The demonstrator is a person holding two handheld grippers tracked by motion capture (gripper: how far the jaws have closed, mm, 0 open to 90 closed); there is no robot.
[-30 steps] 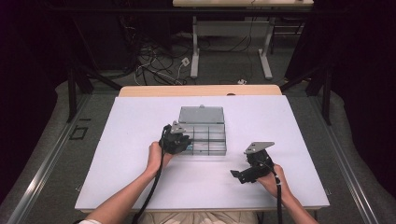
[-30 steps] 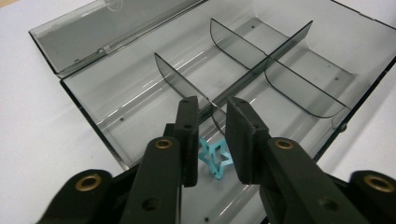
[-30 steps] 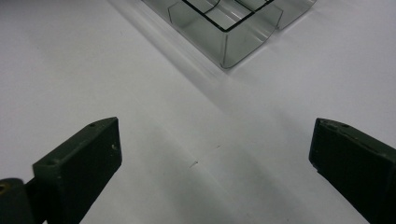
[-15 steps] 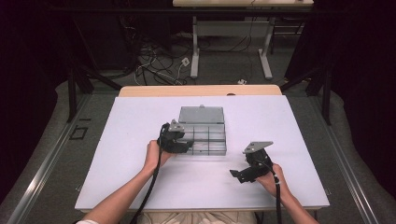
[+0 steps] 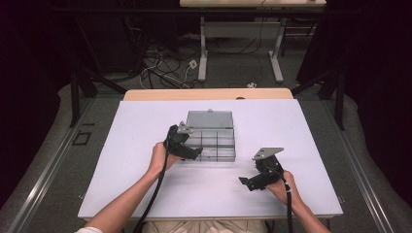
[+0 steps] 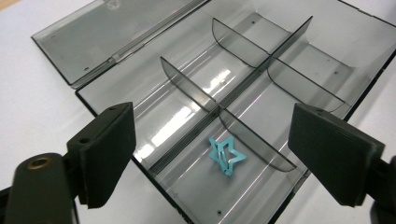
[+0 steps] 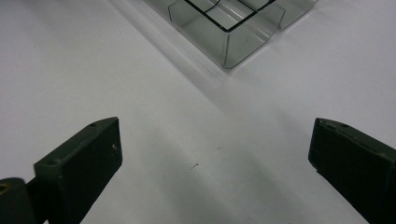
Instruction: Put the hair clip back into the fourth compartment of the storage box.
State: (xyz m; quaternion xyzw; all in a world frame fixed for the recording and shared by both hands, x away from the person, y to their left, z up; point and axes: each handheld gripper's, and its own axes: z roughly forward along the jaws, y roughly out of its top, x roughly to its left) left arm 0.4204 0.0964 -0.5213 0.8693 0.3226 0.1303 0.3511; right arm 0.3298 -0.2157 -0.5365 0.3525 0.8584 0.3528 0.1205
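Note:
A clear grey divided box (image 5: 214,144) (image 6: 243,70) stands open on the white table, its lid (image 5: 210,119) (image 6: 102,42) laid flat behind it. A small turquoise star-shaped clip (image 6: 226,155) lies loose on the floor of a near compartment. My left gripper (image 5: 190,153) (image 6: 212,161) hovers over the box's near left corner; its jaws have just been opening and stand wide, the clip below them and free of the pads. My right gripper (image 5: 247,182) (image 7: 212,163) rests open above bare table, off the box's near right corner (image 7: 227,43).
The white table (image 5: 145,126) (image 7: 93,70) stretches around the box on all sides. Cables trail from both grippers toward the near edge. Beyond the table's far edge sits a floor with loose cables (image 5: 160,68) and a desk frame (image 5: 238,43).
The left gripper's jaws have spread apart over the box's near left corner, and the hand shifted slightly left. The right hand has kept still.

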